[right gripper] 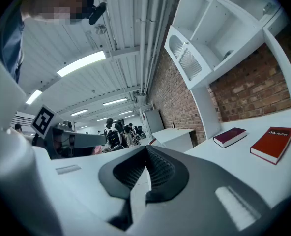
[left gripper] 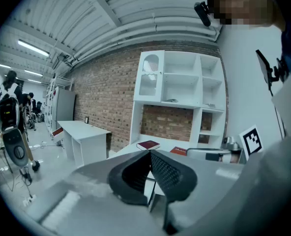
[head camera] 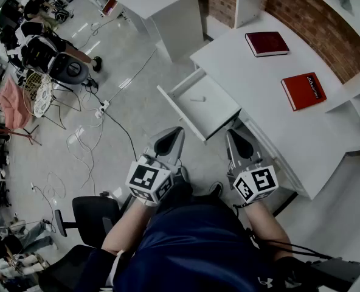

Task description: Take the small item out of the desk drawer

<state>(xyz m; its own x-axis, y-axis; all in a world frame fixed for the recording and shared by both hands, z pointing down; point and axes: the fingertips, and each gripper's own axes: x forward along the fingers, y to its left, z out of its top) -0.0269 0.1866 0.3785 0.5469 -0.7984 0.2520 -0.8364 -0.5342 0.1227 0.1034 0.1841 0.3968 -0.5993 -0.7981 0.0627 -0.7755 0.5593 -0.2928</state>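
The white desk drawer (head camera: pixel 199 107) stands pulled open toward me. A small pale item (head camera: pixel 196 99) lies on its floor, too small to make out. My left gripper (head camera: pixel 173 136) hovers just in front of the drawer's near corner, shut with nothing in it. Close beside it, my right gripper (head camera: pixel 235 137) hangs at the drawer's right side, by the desk edge, also shut and empty. In the left gripper view the left gripper (left gripper: pixel 149 154) has its jaw tips touching. The right gripper (right gripper: pixel 146 150) in the right gripper view also shows tips pressed together.
The white desk (head camera: pixel 271 108) carries a dark red book (head camera: pixel 267 43) and a bright red book (head camera: pixel 303 90). White shelving (left gripper: pixel 180 90) rises behind it against a brick wall. Cables (head camera: pixel 89 132) and a black chair (head camera: pixel 95 215) are on the floor to my left. A second white desk (head camera: pixel 162 5) stands further off.
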